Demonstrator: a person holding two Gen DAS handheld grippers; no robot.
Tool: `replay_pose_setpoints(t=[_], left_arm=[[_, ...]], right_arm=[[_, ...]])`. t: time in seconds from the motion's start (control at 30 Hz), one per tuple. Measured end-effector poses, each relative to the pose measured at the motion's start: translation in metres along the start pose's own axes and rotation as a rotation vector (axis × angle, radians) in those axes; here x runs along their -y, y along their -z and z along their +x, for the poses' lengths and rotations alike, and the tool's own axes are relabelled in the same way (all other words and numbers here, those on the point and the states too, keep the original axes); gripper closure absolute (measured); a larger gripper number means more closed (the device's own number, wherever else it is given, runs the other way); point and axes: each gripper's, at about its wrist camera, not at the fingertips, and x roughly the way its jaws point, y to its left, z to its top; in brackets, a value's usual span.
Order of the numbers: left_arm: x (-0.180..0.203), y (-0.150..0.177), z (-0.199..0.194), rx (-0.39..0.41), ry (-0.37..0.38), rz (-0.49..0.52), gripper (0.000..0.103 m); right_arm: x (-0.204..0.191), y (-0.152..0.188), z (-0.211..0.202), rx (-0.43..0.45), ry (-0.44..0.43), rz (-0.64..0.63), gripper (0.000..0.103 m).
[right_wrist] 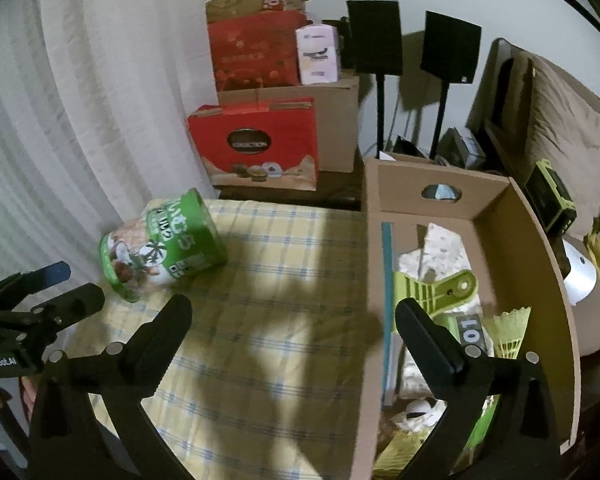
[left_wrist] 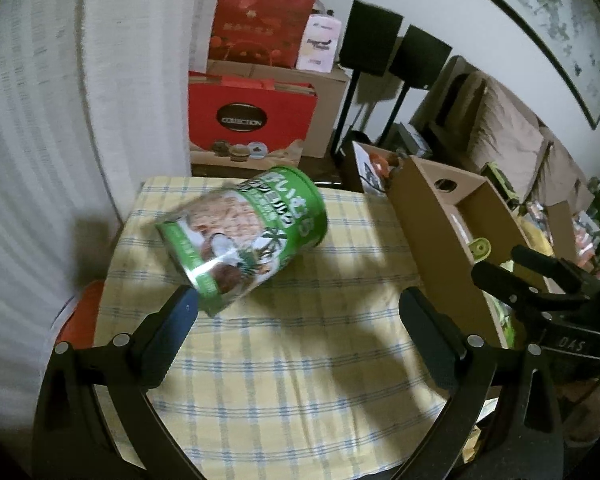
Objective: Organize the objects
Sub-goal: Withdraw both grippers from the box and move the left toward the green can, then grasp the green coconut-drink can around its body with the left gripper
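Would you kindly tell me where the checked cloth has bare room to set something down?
The checked cloth is bare between the green tin and the cardboard box. The box is crowded: green clip, shuttlecock, packets.

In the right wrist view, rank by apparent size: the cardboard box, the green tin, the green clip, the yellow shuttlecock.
1. Cardboard box
2. Green tin
3. Green clip
4. Yellow shuttlecock, partly hidden, so its rank below the clip is unsure.
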Motion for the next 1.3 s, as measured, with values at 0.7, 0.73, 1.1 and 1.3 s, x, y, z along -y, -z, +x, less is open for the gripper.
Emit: replay_pose_setpoints(t=[0.7, 0.73, 1.1, 1.3], left_arm=[[-0.095, 0.003, 0.021, -0.013, -0.045, -0.185, 0.003], [-0.096, 0.002, 0.024, -0.01, -0.051, -0.189, 0.003], [-0.096, -0.007, 0.052, -0.014, -0.055, -0.19, 0.007], [-0.097, -0.012, 0.06, -0.025, -0.04, -0.188, 0.015]], right_arm=[[-0.039, -0.032, 0.065, -0.039, -0.134, -0.019, 0.005], [-0.039, -0.033, 0.069, -0.041, -0.139, -0.018, 0.006], [-0.049, -0.046, 0.112, -0.032, -0.209, -0.004, 0.021], [-0.048, -0.055, 0.128, -0.038, -0.235, 0.016, 0.038]])
